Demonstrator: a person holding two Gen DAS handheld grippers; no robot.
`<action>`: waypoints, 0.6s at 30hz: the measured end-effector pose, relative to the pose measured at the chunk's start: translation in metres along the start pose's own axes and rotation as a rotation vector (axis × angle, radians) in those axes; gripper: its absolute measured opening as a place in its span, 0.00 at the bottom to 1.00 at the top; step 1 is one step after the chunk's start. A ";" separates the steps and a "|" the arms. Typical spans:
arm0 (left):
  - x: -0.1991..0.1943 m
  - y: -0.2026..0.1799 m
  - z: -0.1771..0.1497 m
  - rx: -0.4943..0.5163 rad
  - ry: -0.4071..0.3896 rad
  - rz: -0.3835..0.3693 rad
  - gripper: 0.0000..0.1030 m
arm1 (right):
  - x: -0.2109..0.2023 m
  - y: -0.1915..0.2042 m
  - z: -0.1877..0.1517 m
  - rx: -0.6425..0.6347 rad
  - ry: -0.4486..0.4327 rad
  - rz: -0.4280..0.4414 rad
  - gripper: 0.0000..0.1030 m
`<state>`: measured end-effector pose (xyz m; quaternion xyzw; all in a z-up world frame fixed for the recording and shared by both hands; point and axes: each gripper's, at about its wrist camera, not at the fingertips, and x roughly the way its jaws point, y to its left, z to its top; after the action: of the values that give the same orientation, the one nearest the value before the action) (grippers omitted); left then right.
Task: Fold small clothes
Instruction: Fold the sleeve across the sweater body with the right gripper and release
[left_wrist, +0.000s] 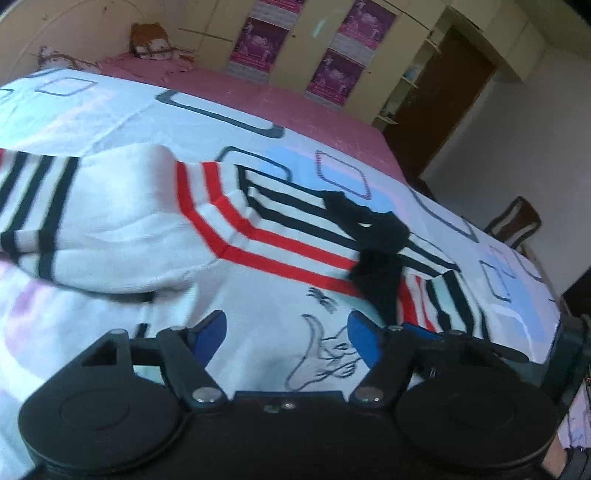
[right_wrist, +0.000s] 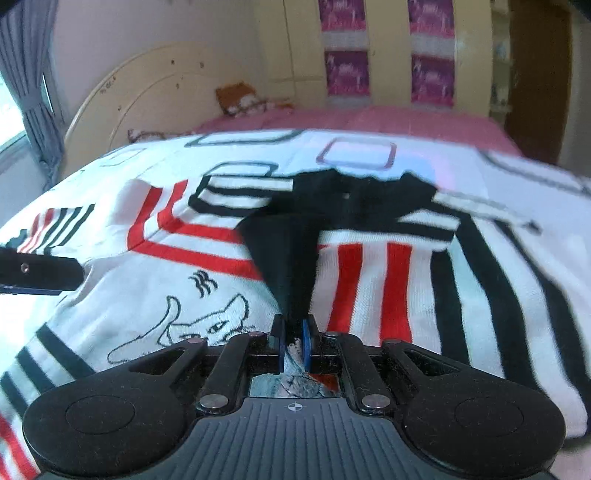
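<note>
Left wrist view showed the left hand-held gripper (left_wrist: 288, 338) released, its blue pads (left_wrist: 364, 339) well apart with nothing between them, hovering over the white front of a sweater (left_wrist: 122, 221). That sweater lay spread on the bed (left_wrist: 229, 118) ahead of the gripper, with red and black stripes running around its upper part and a line-drawn cat (left_wrist: 325, 354) just between the open fingers. One sleeve (left_wrist: 44, 206) was folded in across the body, ahead and to the left. A black collar (left_wrist: 376, 251) sat ahead and to the right (rumpled, its shape hard to read).

In the right wrist view the right hand-held gripper (right_wrist: 293, 343) had its pads narrowly apart. Cloth showed in the gap behind them, but whether they pressed on it I could not tell. The black collar (right_wrist: 291, 258) ran straight ahead from the fingertips, red stripes to the right of it, the cat (right_wrist: 207, 325) to the left. The left gripper's finger (right_wrist: 40, 275) reached in from the far left, over the sweater.
</note>
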<state>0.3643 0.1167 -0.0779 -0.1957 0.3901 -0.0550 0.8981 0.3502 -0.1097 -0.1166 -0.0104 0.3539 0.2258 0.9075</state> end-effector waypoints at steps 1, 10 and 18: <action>0.006 -0.003 0.001 0.006 0.008 -0.019 0.69 | -0.006 0.000 0.000 -0.005 -0.018 -0.003 0.49; 0.078 -0.029 0.009 0.056 0.121 -0.120 0.68 | -0.067 -0.075 -0.012 0.108 -0.015 -0.122 0.52; 0.110 -0.044 0.012 0.076 0.149 -0.175 0.26 | -0.084 -0.158 -0.029 0.367 -0.005 -0.313 0.33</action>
<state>0.4509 0.0526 -0.1276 -0.1900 0.4350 -0.1624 0.8651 0.3434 -0.2907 -0.1062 0.1008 0.3811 0.0143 0.9189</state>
